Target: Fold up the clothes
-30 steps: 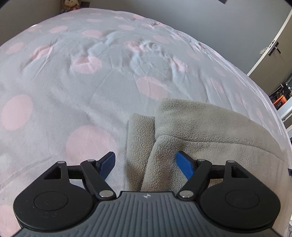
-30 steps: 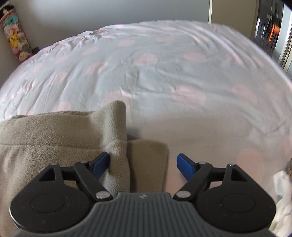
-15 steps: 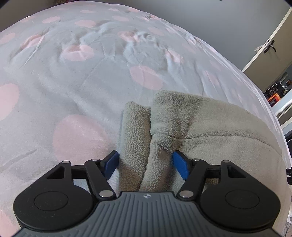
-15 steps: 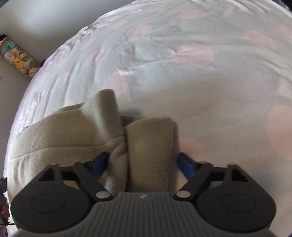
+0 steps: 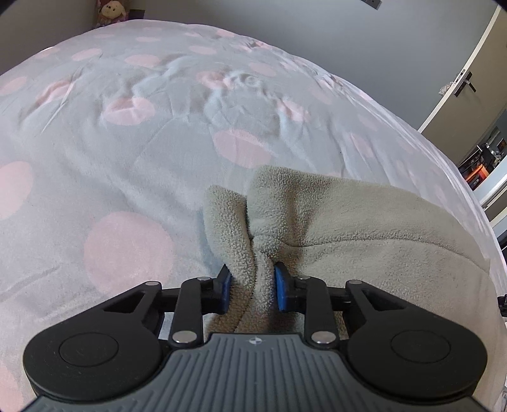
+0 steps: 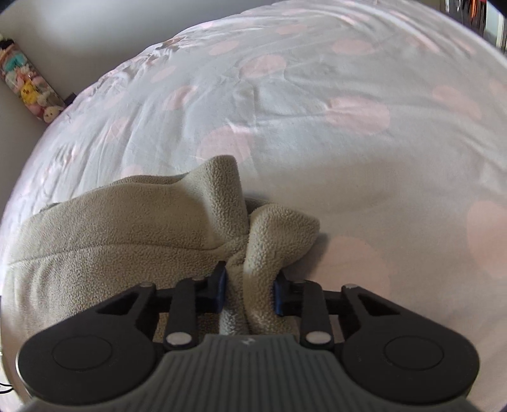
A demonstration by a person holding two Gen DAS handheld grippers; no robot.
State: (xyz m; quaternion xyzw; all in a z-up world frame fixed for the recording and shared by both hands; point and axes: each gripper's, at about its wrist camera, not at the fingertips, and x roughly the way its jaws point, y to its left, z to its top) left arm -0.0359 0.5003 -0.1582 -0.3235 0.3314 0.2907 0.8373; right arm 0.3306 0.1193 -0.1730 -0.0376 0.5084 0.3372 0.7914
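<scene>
Left wrist view: your left tool (image 5: 252,286) is clamped on the fleece (image 5: 348,228). Your right tool (image 6: 248,293) pinches its opposite corner on the bed (image 6: 348,142).

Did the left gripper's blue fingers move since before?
Yes. The left gripper has closed inward: its blue fingers now pinch the beige fleece, no longer standing apart beside it above the dotted bedspread.

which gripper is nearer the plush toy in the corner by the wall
Left. The left gripper faces the plush toy straight across the bed. The right gripper does not show it; both clamp the fleece garment.
</scene>
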